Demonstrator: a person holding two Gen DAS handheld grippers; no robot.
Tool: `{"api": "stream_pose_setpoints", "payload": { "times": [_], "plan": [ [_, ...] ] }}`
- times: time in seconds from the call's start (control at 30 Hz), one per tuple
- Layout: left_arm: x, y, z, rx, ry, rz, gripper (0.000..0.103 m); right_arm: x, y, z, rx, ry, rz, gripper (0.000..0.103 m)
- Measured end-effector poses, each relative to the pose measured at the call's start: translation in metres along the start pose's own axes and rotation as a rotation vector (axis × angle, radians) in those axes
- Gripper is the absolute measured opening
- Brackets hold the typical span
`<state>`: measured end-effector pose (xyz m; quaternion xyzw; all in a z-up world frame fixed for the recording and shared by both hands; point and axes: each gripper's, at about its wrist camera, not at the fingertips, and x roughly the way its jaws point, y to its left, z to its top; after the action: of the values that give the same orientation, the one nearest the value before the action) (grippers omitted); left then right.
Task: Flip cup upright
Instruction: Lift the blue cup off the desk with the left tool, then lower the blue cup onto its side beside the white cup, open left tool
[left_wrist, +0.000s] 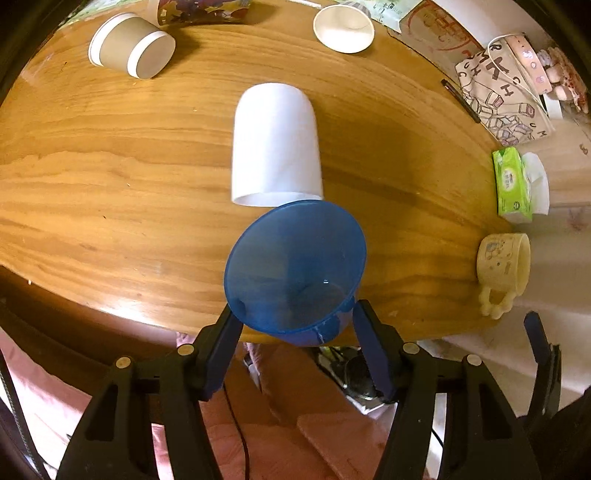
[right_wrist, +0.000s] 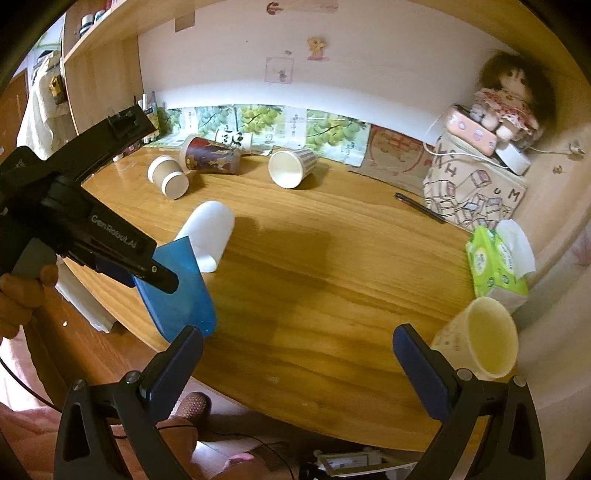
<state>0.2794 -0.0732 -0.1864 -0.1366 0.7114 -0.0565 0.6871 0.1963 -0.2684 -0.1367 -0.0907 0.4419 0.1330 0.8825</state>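
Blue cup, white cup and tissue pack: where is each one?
blue cup (left_wrist: 295, 266): left wrist view, inner wall.
white cup (left_wrist: 275, 144): left wrist view, side wall.
tissue pack (right_wrist: 493, 267): right wrist view, green wrapper.

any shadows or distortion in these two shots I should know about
Left wrist view: fisheye bows the wooden table edge; a soft shadow falls right of the white cup; the blue cup is sharp. Right wrist view: a broad shadow darkens mid-table; the doll looks blurred.

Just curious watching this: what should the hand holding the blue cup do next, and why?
Probably set it down standing: the left gripper holds the blue cup above the table's near edge, mouth tilted away, close to the lying white cup.
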Motion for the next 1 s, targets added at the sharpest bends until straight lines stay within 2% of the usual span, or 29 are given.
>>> {"api": "stream_pose_setpoints", "payload": {
  "times": [0.1,0.27,0.37,0.53,0.73,1.0],
  "plan": [
    [-0.002,0.011,0.007,0.044,0.035,0.007,0.065,0.006,0.016,0.003,0.018,0.014,0.0,0.103],
    [-0.007,0.025,0.02,0.173,0.093,0.05,0.066,0.017,0.042,0.011,0.053,0.031,-0.002,0.103],
    [-0.006,0.031,0.03,0.221,0.127,0.04,0.066,0.021,0.054,0.014,0.069,0.031,-0.011,0.103],
    [-0.005,0.031,0.046,0.296,0.134,0.097,0.065,0.026,0.067,0.019,0.107,0.036,-0.031,0.103],
    [0.007,0.032,0.062,0.368,0.173,0.115,0.062,0.034,0.076,0.025,0.152,0.045,-0.05,0.103],
    [0.013,0.034,0.07,0.444,0.204,0.091,0.063,0.043,0.084,0.025,0.228,0.059,-0.076,0.103]
  ]
}}
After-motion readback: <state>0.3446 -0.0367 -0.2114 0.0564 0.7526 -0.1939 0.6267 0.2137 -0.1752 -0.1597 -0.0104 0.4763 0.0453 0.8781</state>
